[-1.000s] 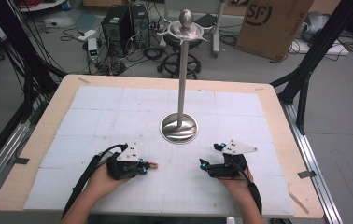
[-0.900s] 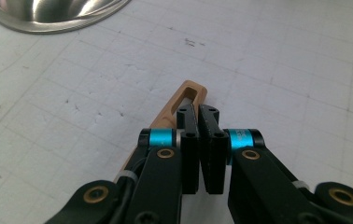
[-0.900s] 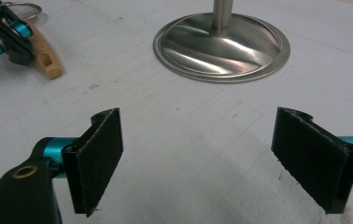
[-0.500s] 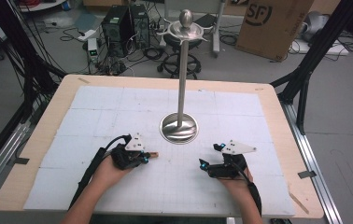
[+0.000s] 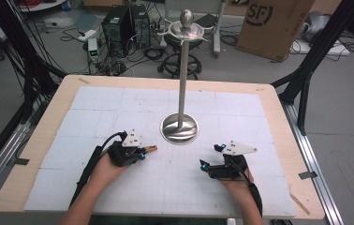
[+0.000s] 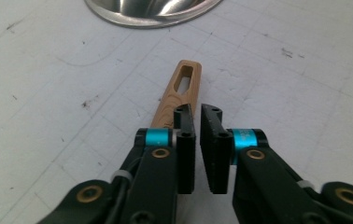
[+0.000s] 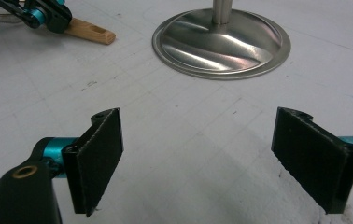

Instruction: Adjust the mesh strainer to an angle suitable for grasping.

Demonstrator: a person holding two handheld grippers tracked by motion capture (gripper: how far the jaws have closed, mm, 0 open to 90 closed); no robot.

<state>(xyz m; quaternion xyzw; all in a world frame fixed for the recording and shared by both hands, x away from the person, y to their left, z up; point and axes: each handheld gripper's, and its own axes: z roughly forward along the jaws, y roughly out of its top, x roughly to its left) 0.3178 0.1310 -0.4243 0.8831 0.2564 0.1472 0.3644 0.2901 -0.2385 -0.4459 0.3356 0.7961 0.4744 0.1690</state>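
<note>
Your left gripper (image 6: 198,154) jaws, narrow and just opening, grip nothing; wooden handle (image 6: 177,93) lies beneath them. Right gripper (image 7: 212,158) wide, idle. Hanging on stand (image 5: 180,126) remains.

Wooden handle (image 6: 179,91): pale tan, fine darker grain, seen beside the black jaws of the left gripper (image 6: 197,112).
Left gripper: black body, turquoise collars, brass-coloured rivets, light grey plate on top.
Right gripper (image 7: 212,154): black pads, turquoise collars, one brass-coloured rivet; a light grey plate is seen in the high view.
Stand (image 5: 180,127): polished silver metal, base streaked with bright and dark reflections.
Mat (image 5: 165,183): white, ruled with a faint grey grid, flecked with small dark marks.
Table (image 5: 34,154): light wood border.
Box (image 5: 271,23): brown cardboard, black lettering.
</note>
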